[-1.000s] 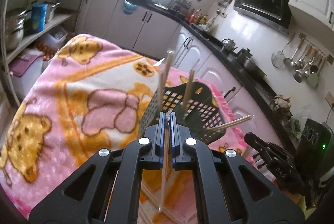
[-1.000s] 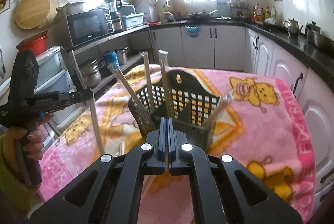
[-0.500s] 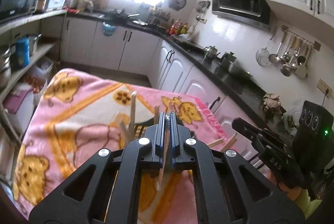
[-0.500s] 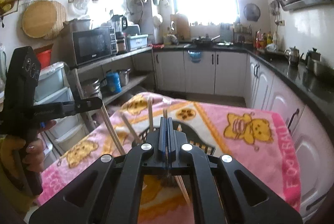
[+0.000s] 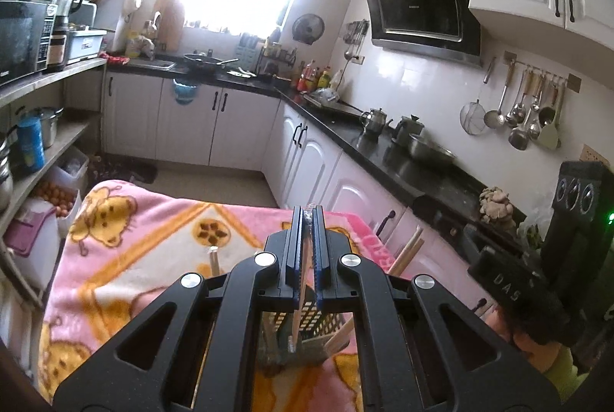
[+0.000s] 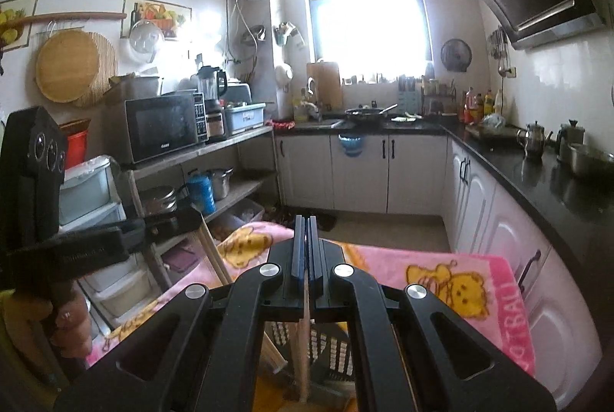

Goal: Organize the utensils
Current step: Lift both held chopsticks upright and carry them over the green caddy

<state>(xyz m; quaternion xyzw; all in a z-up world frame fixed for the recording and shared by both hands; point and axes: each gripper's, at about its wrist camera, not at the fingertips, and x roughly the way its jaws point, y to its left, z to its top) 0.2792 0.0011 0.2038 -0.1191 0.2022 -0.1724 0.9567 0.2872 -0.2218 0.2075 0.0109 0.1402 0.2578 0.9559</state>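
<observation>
Left gripper [image 5: 305, 220] clenched on a chopstick [image 5: 298, 304], right gripper [image 6: 306, 220] pinching another chopstick [image 6: 305, 343]; black mesh basket [image 5: 307, 320] at 6 o'clock on pink blanket [image 5: 126, 243]

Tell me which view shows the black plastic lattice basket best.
The left wrist view: the black plastic lattice basket appears below the hand-held gripper, its mesh wall and leaning wooden chopsticks visible. The right wrist view shows only a mesh patch behind its frame.
</observation>
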